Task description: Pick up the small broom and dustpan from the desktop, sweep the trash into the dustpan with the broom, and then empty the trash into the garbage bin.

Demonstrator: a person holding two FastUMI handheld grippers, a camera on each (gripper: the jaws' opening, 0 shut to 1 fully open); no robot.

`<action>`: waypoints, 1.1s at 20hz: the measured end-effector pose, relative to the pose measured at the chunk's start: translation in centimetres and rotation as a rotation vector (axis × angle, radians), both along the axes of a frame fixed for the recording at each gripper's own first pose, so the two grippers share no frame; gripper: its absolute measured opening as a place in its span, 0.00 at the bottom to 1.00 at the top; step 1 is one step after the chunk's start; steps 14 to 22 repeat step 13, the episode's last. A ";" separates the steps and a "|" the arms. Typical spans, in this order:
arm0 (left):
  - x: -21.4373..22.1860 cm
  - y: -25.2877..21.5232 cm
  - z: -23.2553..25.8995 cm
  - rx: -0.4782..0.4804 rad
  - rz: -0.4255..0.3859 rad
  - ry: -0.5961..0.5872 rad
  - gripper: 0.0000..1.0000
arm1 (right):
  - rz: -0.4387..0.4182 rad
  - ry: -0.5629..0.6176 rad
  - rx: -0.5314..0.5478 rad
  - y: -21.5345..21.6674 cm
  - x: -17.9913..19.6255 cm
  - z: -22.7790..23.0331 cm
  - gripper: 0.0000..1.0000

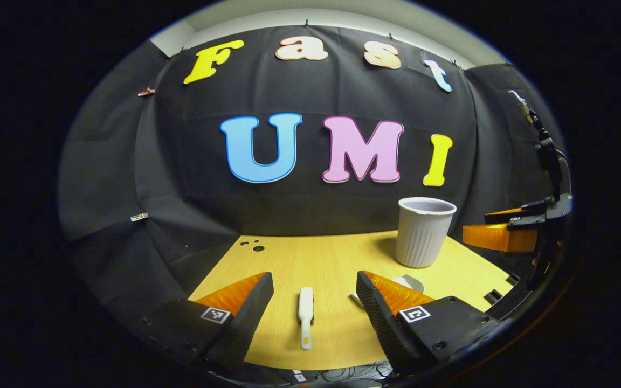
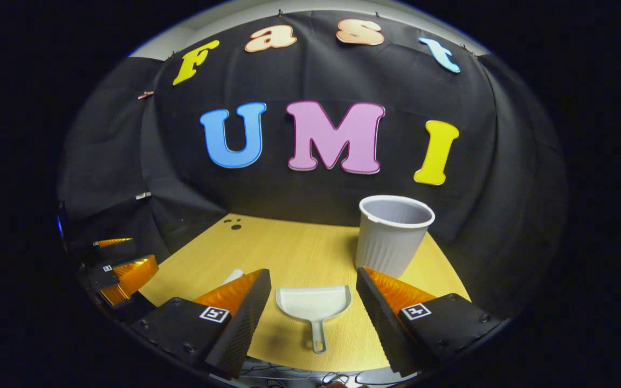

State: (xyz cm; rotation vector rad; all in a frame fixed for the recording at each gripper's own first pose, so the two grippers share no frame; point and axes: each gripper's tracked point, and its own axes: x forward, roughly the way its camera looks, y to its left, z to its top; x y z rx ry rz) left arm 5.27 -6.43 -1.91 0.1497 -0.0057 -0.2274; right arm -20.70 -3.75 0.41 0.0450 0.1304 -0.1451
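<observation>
Left gripper view: my left fingers (image 1: pixel 315 302) spread wide, the broom (image 1: pixel 305 317) between them on the counter (image 1: pixel 310 258), near the bin (image 1: pixel 423 231). My right fingers (image 2: pixel 313 302) spread wide around the dustpan (image 2: pixel 314 305), beside the bin.

The left gripper (image 1: pixel 315 302) hangs over the near edge of the wooden desk (image 1: pixel 289 258), its two fingers spread wide apart. The white broom (image 1: pixel 305 317) lies flat on the desk between them, touching neither, its length running away from the camera. A corner of the white dustpan (image 1: pixel 410 282) peeks out behind the finger on the right. Beyond it, a ribbed grey bin (image 1: pixel 423 231) stands upright. The right gripper (image 1: pixel 504 229) hovers at the far right edge.
</observation>
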 end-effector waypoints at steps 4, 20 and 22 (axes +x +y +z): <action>-0.9 0.3 0.2 -0.046 0.053 -0.002 0.98 | 0.018 -0.048 -0.015 -0.5 -0.7 0.9 0.99; -0.8 -1.4 -0.6 0.000 0.120 0.034 0.98 | -0.002 0.027 0.060 -6.1 -1.5 -2.7 0.98; -0.8 -1.4 -0.6 0.000 0.120 0.034 0.98 | -0.002 0.027 0.060 -6.1 -1.5 -2.7 0.98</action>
